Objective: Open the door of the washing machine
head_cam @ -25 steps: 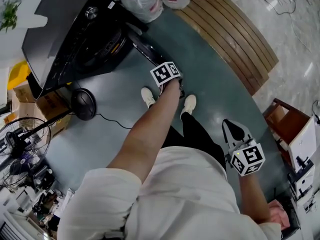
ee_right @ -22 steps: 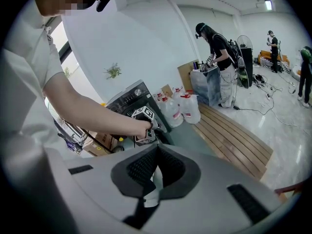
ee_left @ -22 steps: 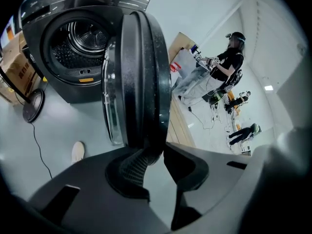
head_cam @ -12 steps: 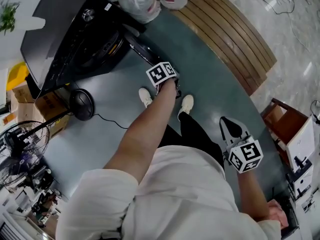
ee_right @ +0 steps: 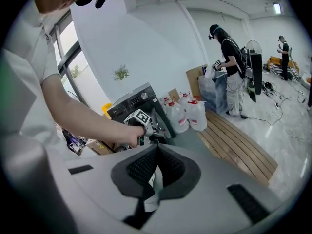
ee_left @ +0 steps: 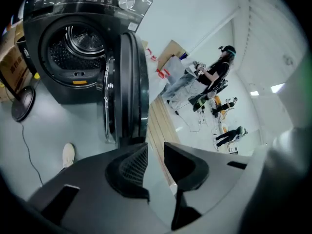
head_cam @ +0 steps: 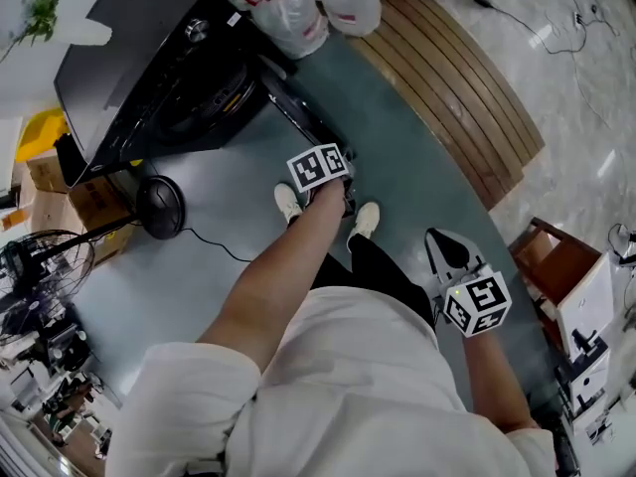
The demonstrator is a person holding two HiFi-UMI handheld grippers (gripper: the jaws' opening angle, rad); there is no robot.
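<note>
Nearest, the right gripper (ee_right: 156,149) has its jaws pressed together on nothing; the left gripper (ee_left: 155,152) has just been opening, jaws apart and empty. At its twelve o'clock the dark round washing-machine door (ee_left: 127,82) stands open, edge-on; unheld, it could swing back shut, or a careless move of those jaws could knock it.

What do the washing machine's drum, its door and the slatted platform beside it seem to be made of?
Drum: bright perforated metal, likely stainless steel.
Door: glossy dark plastic, with a chrome-looking inner rim.
Slatted platform: brown parallel boards with a dull sheen, probably wood or a wood-look material.
</note>
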